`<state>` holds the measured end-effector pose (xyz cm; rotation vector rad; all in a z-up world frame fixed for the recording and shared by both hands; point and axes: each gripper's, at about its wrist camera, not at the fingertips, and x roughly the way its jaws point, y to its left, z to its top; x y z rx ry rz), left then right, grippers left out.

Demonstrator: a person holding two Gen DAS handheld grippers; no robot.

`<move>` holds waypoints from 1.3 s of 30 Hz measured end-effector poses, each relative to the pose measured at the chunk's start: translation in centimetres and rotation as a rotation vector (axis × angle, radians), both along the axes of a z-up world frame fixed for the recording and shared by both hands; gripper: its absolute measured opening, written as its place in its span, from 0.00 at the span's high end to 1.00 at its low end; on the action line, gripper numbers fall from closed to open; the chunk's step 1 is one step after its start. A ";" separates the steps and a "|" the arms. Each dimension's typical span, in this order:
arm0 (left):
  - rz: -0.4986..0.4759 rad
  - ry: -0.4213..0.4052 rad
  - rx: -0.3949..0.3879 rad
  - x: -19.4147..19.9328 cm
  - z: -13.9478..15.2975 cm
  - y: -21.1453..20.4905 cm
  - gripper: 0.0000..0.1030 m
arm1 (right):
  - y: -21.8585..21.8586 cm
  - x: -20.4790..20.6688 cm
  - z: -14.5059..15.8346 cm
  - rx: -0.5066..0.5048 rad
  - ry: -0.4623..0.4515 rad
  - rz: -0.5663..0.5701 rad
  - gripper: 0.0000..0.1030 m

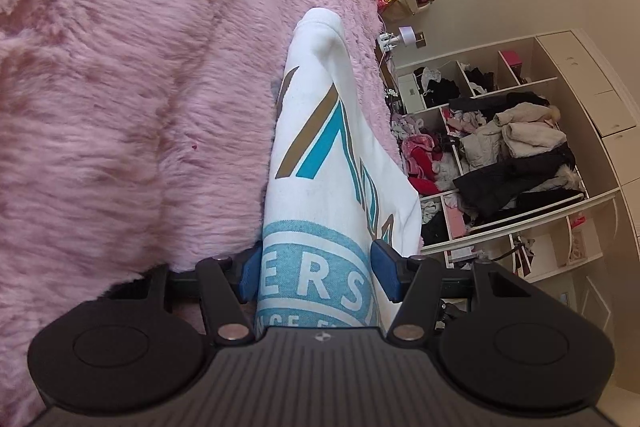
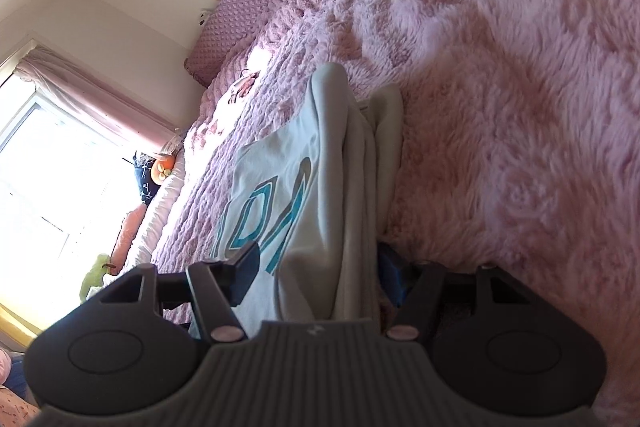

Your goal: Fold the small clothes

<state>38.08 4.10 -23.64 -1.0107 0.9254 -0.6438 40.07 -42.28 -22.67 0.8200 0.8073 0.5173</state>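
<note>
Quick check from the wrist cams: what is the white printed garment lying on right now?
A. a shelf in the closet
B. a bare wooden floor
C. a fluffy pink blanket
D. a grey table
C: both wrist views show the garment spread on the fluffy pink blanket, while the cluttered shelves stand apart at the side.

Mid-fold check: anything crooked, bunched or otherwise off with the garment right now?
Yes, the white printed top looks uneven: in the right wrist view its layers bunch in ridges along one edge. It lies on the pink fluffy blanket.
</note>
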 end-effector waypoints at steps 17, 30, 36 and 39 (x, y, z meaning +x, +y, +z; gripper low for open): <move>-0.036 0.033 -0.019 1.9 -0.6 -2.4 0.62 | 5.0 2.5 0.9 -0.214 -0.018 0.051 0.59; -0.033 -0.028 0.008 0.1 4.0 -2.7 0.67 | 5.6 1.0 4.8 -0.259 -0.056 0.028 0.74; -0.021 -0.085 0.029 -2.5 7.7 -0.7 0.67 | 8.1 -1.0 9.1 -0.272 -0.121 0.066 0.75; 0.001 -0.105 0.027 -4.0 9.4 1.3 0.67 | 9.8 -2.1 11.2 -0.257 -0.144 0.087 0.75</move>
